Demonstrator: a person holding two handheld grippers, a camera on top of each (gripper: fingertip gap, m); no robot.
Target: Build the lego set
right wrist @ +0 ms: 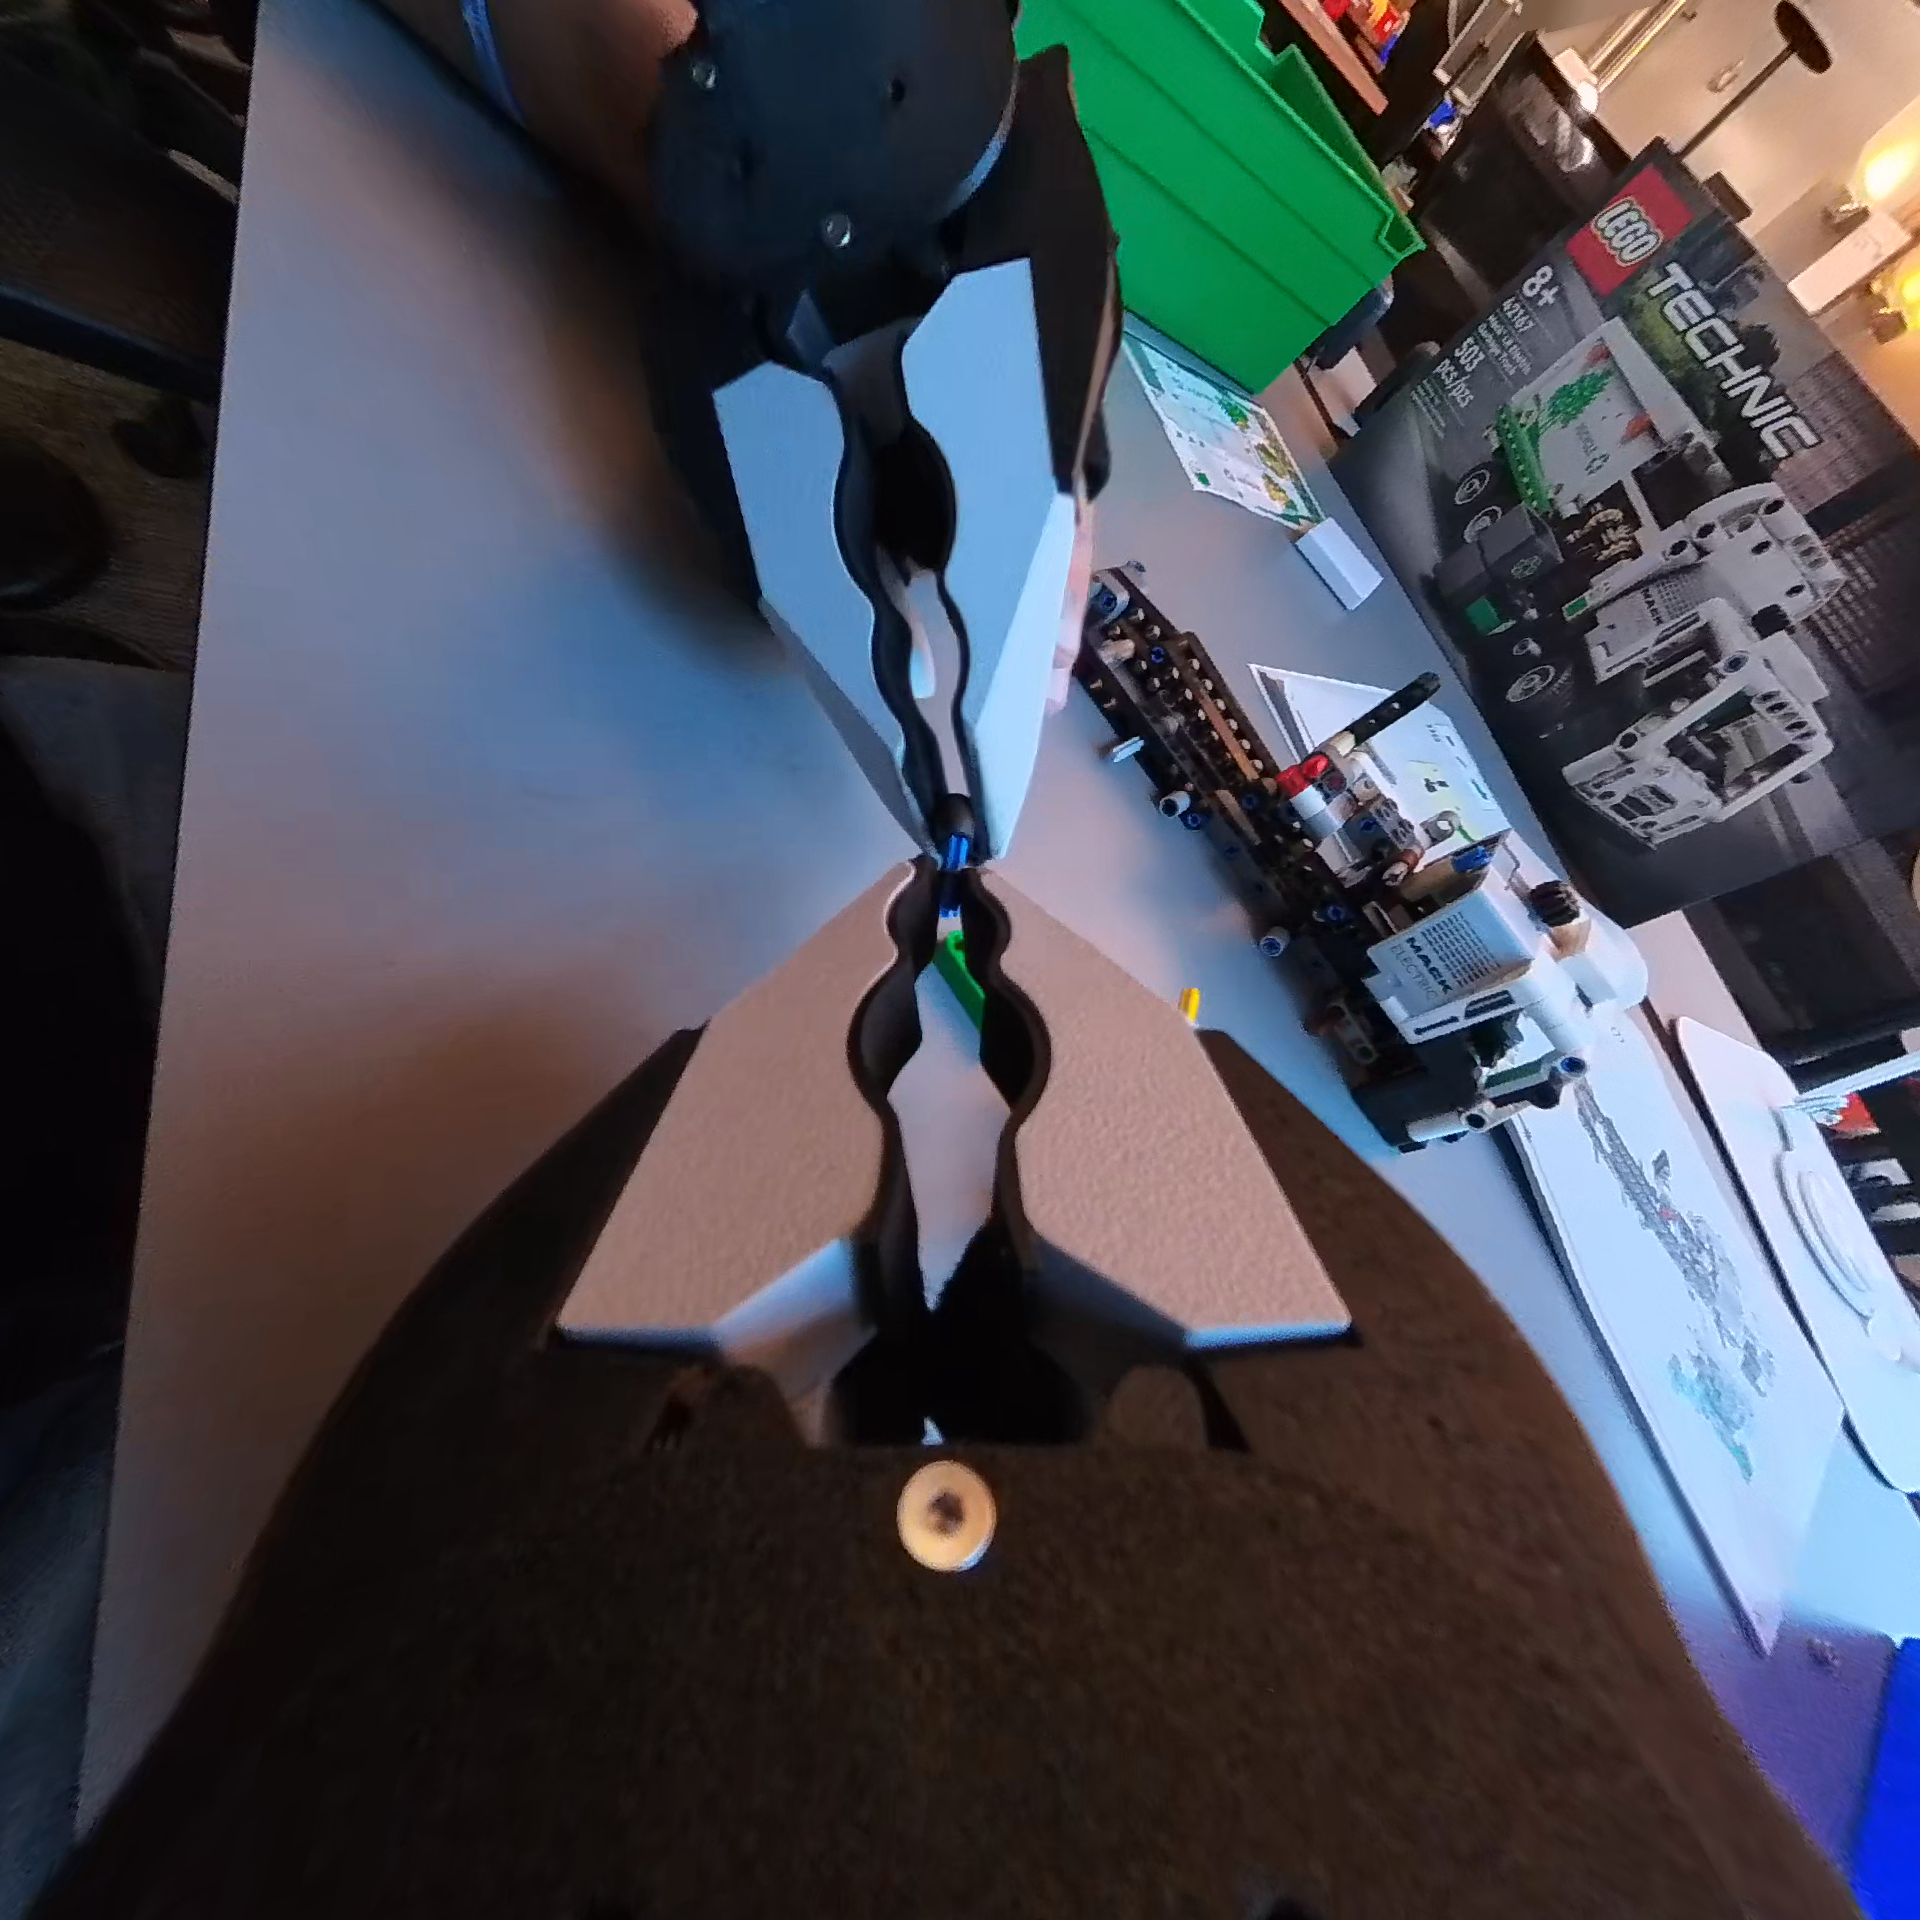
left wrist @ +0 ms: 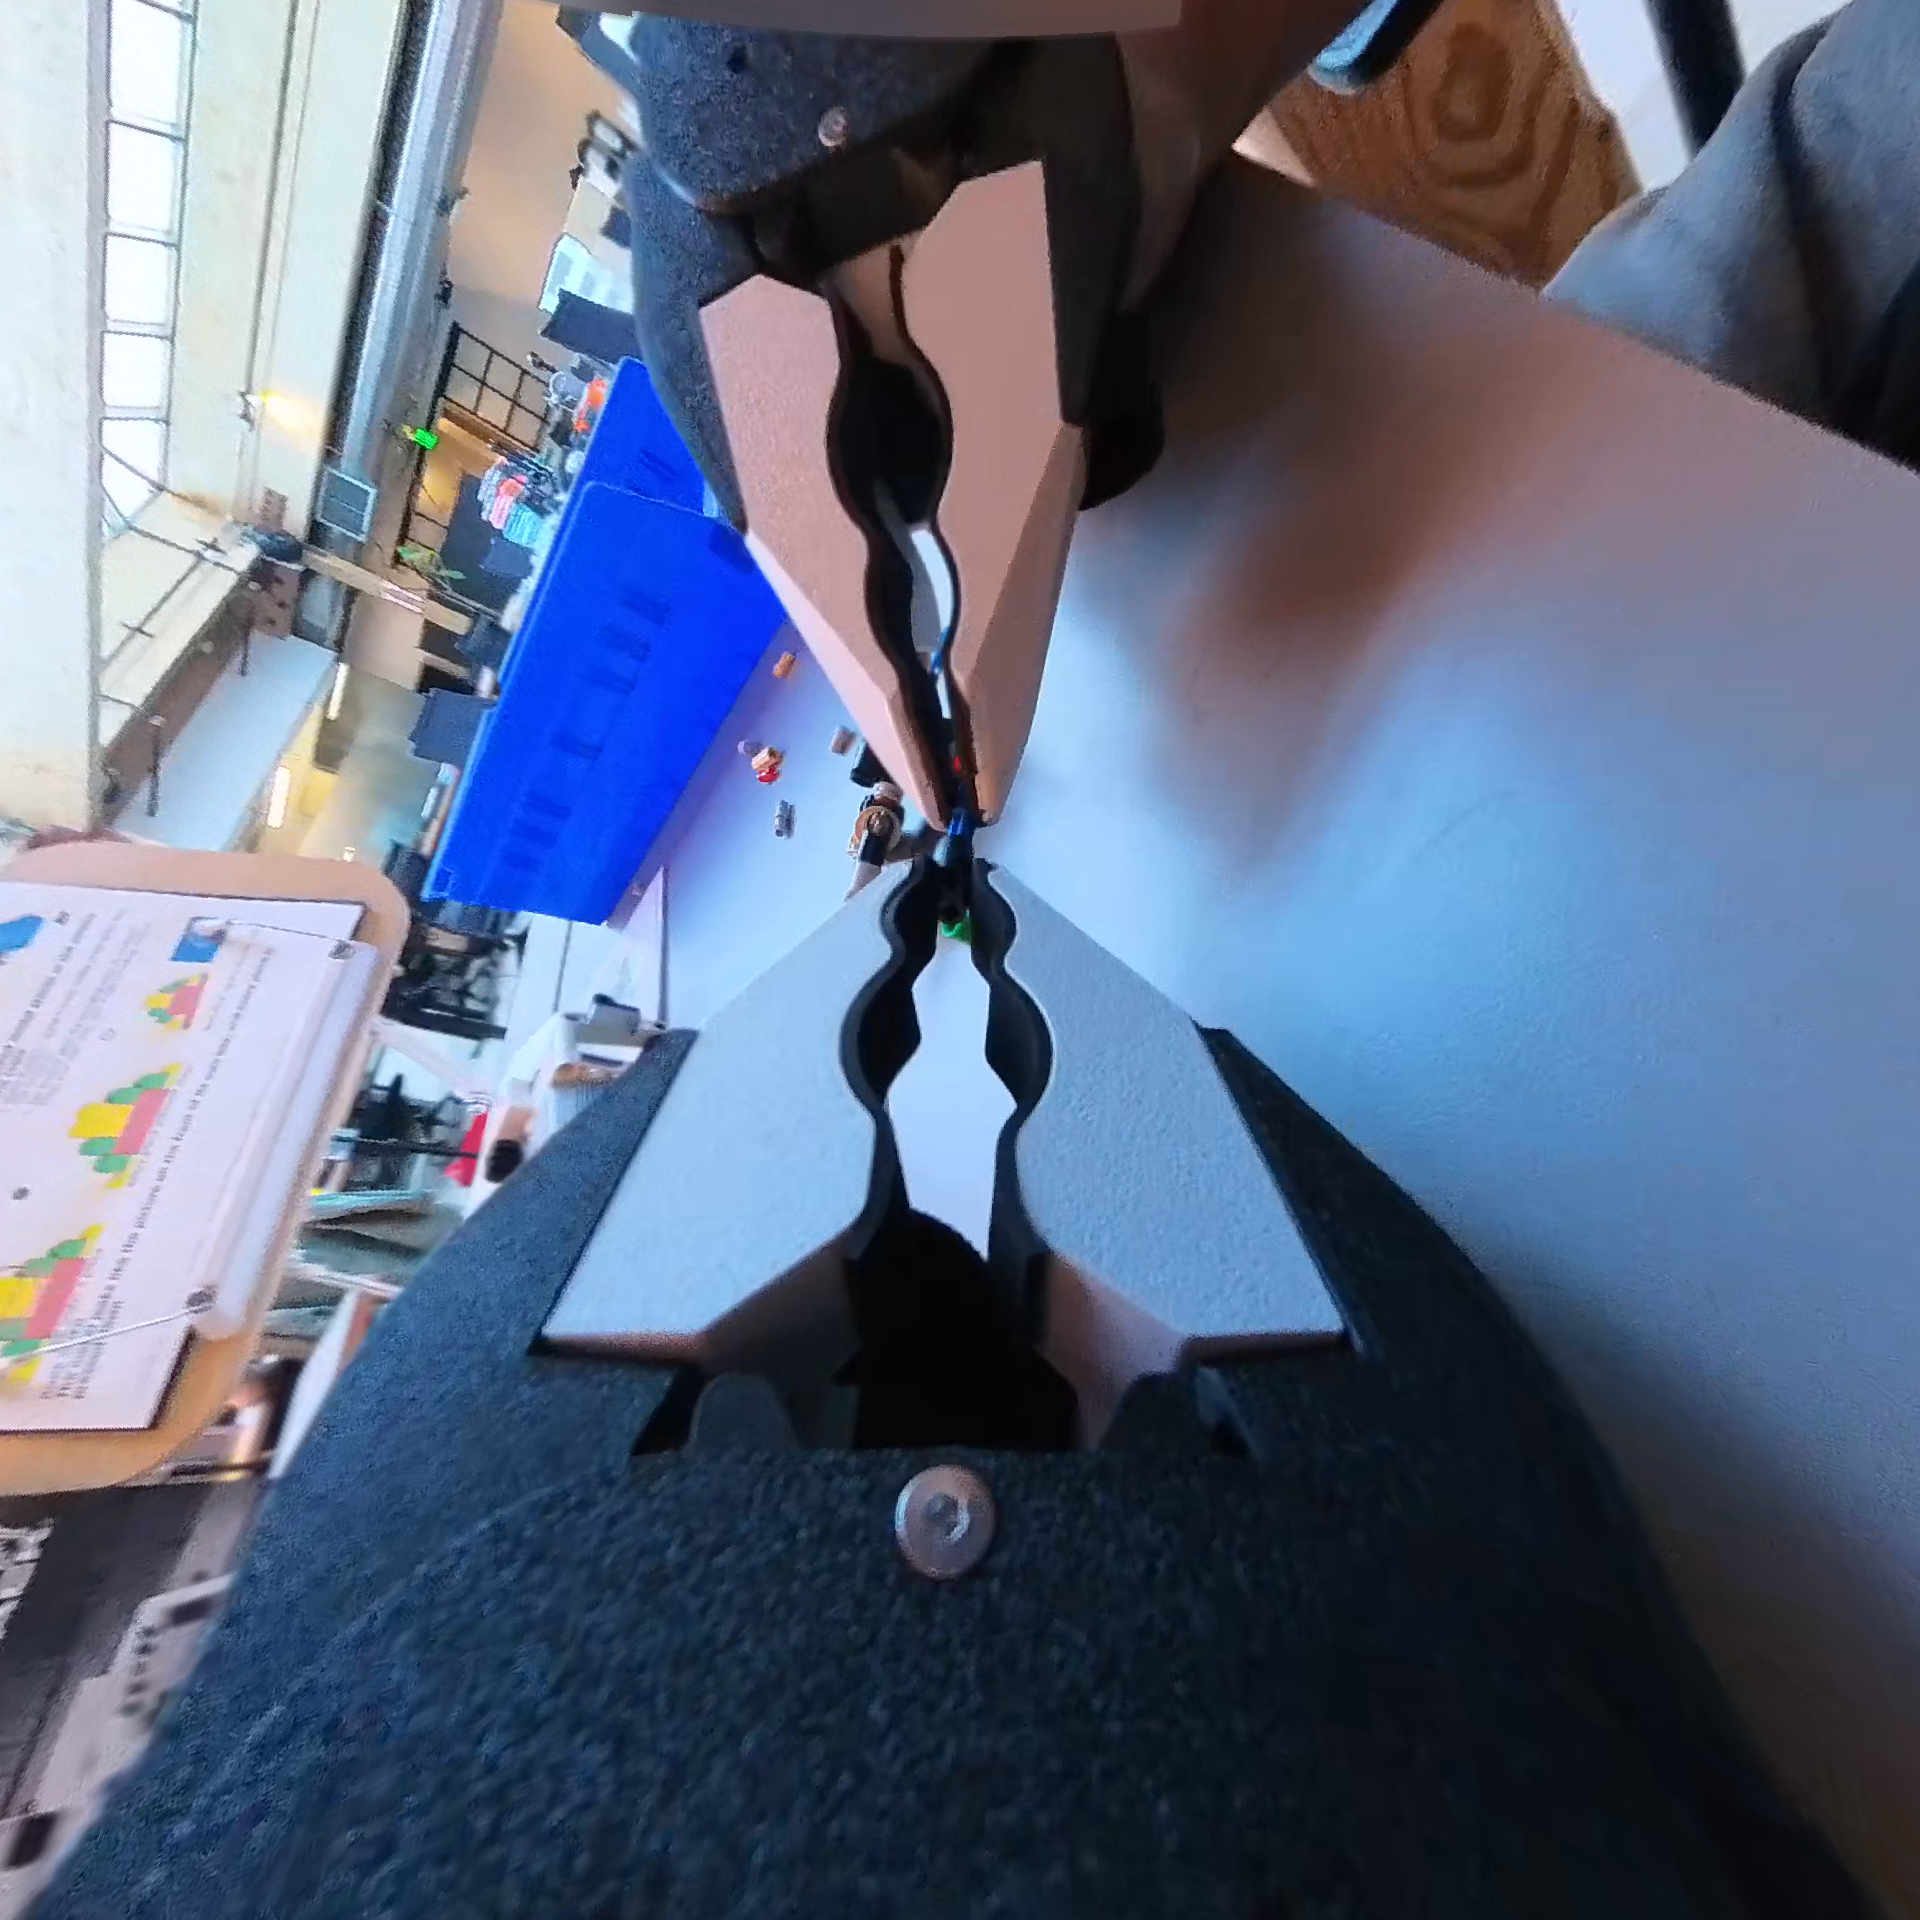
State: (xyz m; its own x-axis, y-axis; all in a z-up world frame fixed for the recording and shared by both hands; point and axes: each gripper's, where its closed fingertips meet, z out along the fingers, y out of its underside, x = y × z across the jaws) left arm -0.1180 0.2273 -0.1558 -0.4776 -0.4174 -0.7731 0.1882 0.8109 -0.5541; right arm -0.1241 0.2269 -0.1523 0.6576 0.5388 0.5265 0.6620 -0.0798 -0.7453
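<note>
Left hand-held gripper (left wrist: 948,883) and right hand-held gripper (right wrist: 945,883) meet tip-to-tip, jaws nearly closed.

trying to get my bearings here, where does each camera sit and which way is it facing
Left wrist view: on the left gripper, looking along its fingers at the right gripper tip to tip, over the grey table; blue bin behind, a grey sleeve top right.
Right wrist view: on the right gripper, facing the left gripper; partly built truck and set box to the right.
Shared: both grippers, nearly shut, meeting on a small blue pin above a green piece.
</note>
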